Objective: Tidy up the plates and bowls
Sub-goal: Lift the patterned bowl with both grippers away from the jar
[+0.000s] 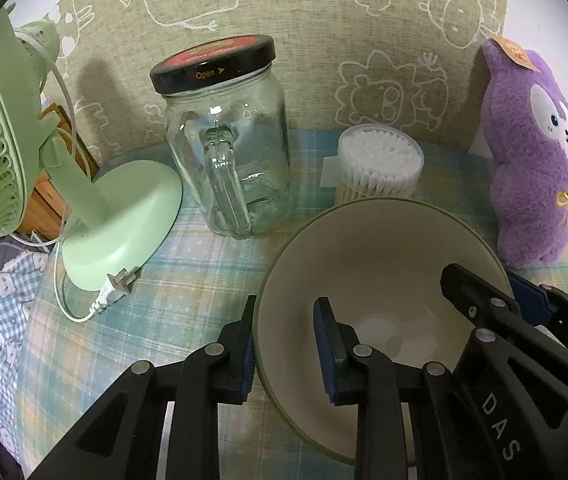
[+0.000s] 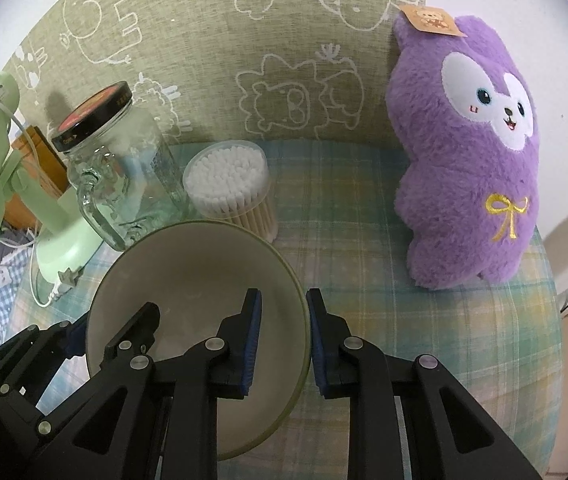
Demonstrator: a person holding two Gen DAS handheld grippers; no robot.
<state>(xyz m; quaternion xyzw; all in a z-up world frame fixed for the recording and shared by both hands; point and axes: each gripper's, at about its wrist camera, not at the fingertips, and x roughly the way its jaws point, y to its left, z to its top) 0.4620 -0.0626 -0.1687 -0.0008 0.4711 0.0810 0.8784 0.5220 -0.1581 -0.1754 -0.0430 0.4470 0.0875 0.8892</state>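
A bowl (image 1: 364, 260), cream inside with a green outer wall, sits low over the plaid cloth and fills the foreground of both wrist views. My left gripper (image 1: 286, 344) is shut on its left rim, one blue pad outside the wall and the other inside. On the opposite rim my right gripper (image 2: 284, 340) is shut the same way, with the bowl (image 2: 195, 272) stretching to its left. Each gripper also shows in the other's view: the right gripper (image 1: 496, 296) at the bowl's far side, the left gripper (image 2: 103, 332) at the lower left. No plates are in view.
Behind the bowl stand a glass jar mug (image 1: 223, 152) with a black lid, a tub of cotton swabs (image 1: 380, 164) and a purple plush toy (image 1: 532, 152). A green desk fan (image 1: 119, 216) with its cord is at the left. A printed cushion backs the plaid cloth (image 2: 364, 240).
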